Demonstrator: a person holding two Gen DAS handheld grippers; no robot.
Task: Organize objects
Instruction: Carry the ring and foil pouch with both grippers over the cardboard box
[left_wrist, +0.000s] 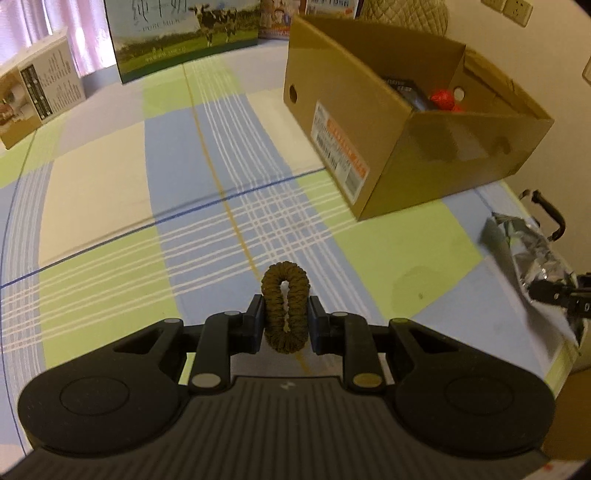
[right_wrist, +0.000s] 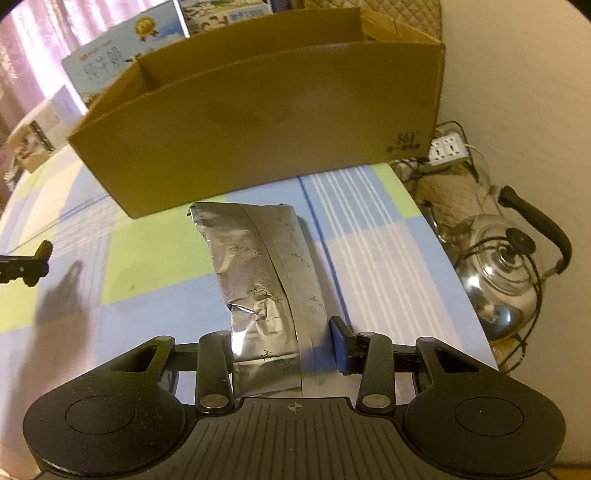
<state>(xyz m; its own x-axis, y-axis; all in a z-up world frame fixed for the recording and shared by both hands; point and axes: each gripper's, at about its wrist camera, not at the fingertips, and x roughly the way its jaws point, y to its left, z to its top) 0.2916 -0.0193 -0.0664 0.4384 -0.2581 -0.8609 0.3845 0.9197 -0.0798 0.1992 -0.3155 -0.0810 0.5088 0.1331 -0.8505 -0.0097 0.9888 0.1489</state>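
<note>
The left tongs (left_wrist: 284, 317) are clenched on a brown hair tie (left_wrist: 285, 312), held above the checked table (left_wrist: 110, 192). The right tongs (right_wrist: 284, 341) grip a silver foil pouch (right_wrist: 264, 280), it seems, clear of the table. Beyond stands the open cardboard box (left_wrist: 388, 140); best lift each over its near wall before letting go.

An olive-brown scrunchie (left_wrist: 284, 311) is standing upright, squeezed; a crinkled silver foil pouch (right_wrist: 264, 291) is lying before the open cardboard box (right_wrist: 258, 122)
</note>
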